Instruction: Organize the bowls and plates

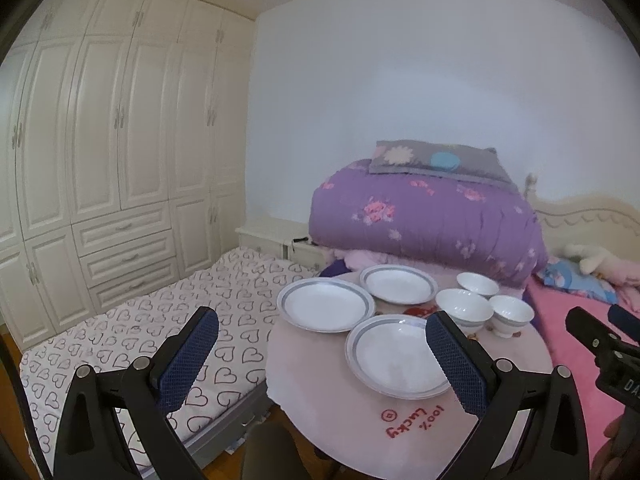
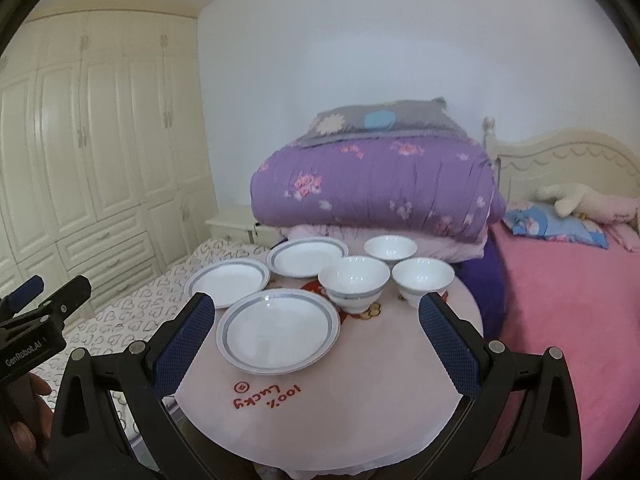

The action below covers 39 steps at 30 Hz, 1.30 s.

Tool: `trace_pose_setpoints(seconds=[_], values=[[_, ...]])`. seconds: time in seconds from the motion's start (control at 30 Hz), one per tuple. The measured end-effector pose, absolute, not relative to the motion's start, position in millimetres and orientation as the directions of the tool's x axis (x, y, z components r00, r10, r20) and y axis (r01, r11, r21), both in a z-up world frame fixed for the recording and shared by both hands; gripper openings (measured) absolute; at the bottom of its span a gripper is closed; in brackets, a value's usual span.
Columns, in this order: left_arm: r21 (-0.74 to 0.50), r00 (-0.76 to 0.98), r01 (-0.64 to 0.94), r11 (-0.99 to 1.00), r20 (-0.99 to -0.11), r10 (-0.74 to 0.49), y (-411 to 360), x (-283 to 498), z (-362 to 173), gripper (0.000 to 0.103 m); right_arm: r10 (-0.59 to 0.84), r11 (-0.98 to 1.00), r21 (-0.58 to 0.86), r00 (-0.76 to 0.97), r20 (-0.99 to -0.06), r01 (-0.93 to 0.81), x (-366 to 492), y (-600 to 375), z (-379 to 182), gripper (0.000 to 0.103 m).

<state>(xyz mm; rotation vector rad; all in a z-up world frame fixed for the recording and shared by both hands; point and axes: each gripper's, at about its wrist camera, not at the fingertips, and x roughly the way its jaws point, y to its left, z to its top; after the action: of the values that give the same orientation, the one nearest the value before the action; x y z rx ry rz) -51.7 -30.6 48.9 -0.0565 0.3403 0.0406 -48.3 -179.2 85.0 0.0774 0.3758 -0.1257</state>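
White plates [image 2: 278,330] and bowls [image 2: 354,280] sit on a round pink worktop [image 2: 328,412]: one plate near the front edge, two toward the back-left edge, three bowls clustered at the back-right. The left tool [image 1: 322,344] and right tool [image 2: 314,328] both hover above the front edge, fingers wide apart, empty.

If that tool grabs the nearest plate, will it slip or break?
The nearest plate looks glazed and glossy, so it probably slips between pads. It seems rigid ceramic, likely chipping if dropped. The soft tablecloth under its low rim may make getting a finger beneath it awkward.
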Motion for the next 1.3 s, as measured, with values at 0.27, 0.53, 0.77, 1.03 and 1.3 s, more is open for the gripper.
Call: trace_pose_setpoints(seconds=[0.27, 0.53, 0.77, 1.03, 1.3], values=[[-0.054, 0.940, -0.015, 0.998, -0.341, -0.004, -35.9, -56.5, 47.8, 0.102, -0.113, 0.988, 0.054, 0.924, -0.366, 0.142, -49.3, -181.1, 86.3, 0.103], [-0.048, 0.936, 0.010, 0.999, -0.351, -0.026, -38.3, -47.2, 49.7, 0.102, -0.128, 0.985, 0.059, 0.922, -0.365, 0.161, -50.7, -186.6, 86.2, 0.103], [-0.047, 0.930, 0.033, 0.998, -0.365, -0.048, -46.1, -29.7, 41.6, 0.102, -0.157, 0.979, 0.060, 0.913, -0.376, 0.193, -44.9, -200.1, 84.4, 0.103], [-0.054, 0.910, 0.060, 0.997, -0.408, -0.077, -50.6, 3.2, 27.4, 0.102, -0.160, 0.978, 0.055, 0.889, -0.429, 0.202, -25.7, -208.3, 68.8, 0.103], [-0.076, 0.864, 0.071, 0.995, -0.493, -0.100, -43.6, 63.5, 7.7, 0.102, -0.105, 0.983, 0.075, 0.847, -0.522, 0.167, 14.3, -217.9, 37.8, 0.103]])
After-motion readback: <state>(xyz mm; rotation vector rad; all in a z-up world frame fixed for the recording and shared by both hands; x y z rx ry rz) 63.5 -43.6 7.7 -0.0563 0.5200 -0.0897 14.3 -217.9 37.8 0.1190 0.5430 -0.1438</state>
